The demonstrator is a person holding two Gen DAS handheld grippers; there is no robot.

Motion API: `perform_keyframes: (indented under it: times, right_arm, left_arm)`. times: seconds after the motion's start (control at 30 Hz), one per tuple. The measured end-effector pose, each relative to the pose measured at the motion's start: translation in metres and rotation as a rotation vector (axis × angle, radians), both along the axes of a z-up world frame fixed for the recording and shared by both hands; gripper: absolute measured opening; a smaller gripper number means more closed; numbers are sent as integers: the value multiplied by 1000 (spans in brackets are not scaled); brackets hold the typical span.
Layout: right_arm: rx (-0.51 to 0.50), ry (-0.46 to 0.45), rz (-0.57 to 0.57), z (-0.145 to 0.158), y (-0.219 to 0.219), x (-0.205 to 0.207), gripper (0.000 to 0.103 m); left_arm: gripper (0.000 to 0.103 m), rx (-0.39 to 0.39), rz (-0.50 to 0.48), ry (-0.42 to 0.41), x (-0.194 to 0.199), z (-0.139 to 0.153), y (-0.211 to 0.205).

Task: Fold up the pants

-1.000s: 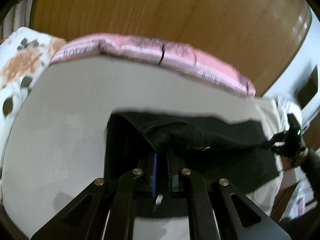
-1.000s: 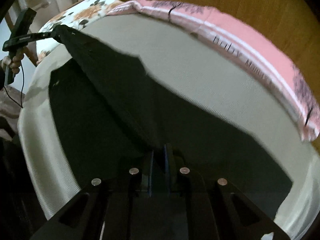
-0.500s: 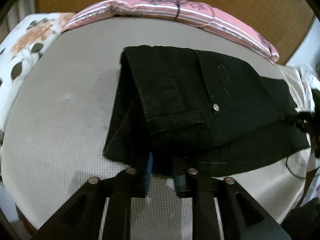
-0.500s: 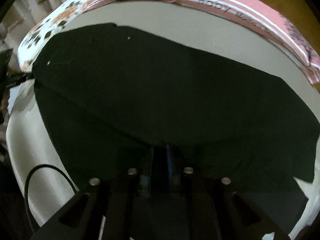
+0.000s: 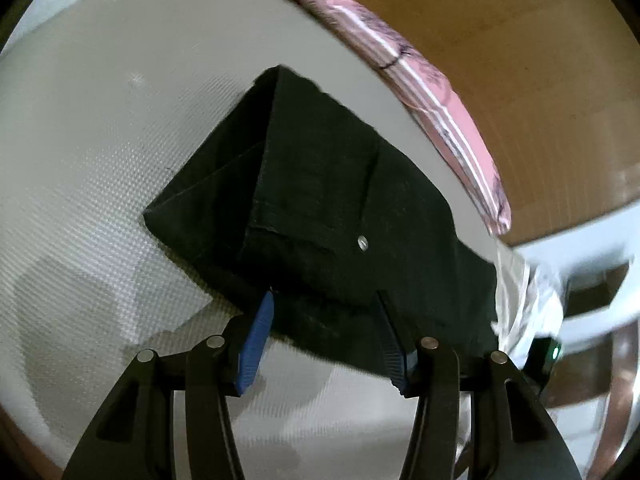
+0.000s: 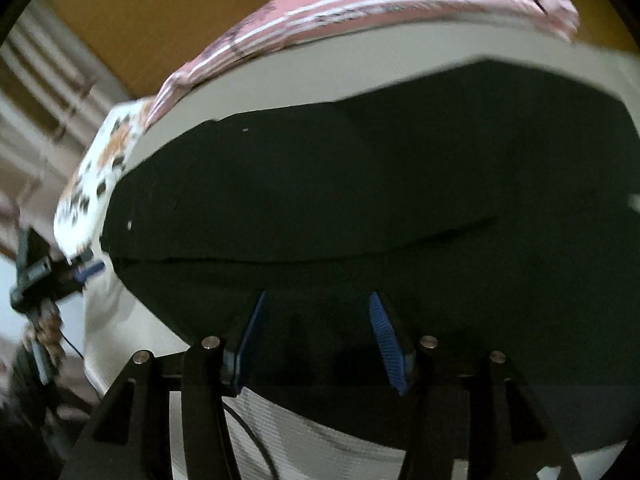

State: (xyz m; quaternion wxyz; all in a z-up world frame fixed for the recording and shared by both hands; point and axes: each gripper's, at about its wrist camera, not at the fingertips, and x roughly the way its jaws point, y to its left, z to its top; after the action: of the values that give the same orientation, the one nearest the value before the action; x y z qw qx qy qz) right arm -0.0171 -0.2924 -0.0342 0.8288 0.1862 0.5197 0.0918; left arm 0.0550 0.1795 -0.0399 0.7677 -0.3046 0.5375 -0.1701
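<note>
A: Change since half a second ago?

B: Both grippers, then clamped on the cloth, have let go and now stand spread. The black pants (image 5: 320,208) lie folded flat on the grey mattress (image 5: 100,128).

A: Left wrist view, itemise.

B: Left gripper (image 5: 326,336): released, blue pads wide apart, tips at the near edge of the pants, nothing between them. Pants: folded over on themselves, waistband end to the left, one metal rivet (image 5: 362,242) showing, upper layer offset from the lower. Pink striped blanket (image 5: 432,80): along the far edge of the mattress, apart from the pants. Wooden headboard (image 5: 520,60): behind the blanket.

A: Right wrist view?

B: Right gripper (image 6: 318,332): released, blue pads apart, hovering over the near part of the pants (image 6: 360,200); contact cannot be told. Pants: fill most of the view, a fold line running across. Left gripper (image 6: 86,270): visible at far left, just beside the corner of the pants, blurred. Floral pillow (image 6: 100,176): beyond that corner. Pink blanket (image 6: 360,0): along the far edge.
</note>
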Motion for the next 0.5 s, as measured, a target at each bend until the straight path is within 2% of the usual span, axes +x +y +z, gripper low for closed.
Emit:
perform_keyframes:
  times: [0.2,0.3,0.4,0.5]
  right_arm:
    - [136,9,-153,-18,-20,-14,51]
    - [186,-3,-213,-25,-28,-15,49]
    - [237,-31,-268,-29,-36,-10,45]
    - [265,-53,-316,-33,-45,-1,42]
  left_arm:
    - [51,-72,106,43,12,-14,2]
    - [31,-60,130,46,15,-17,2]
    - [23,-60,178,43,17,-15,2]
    - [20,-45,185,25,19,-8,3]
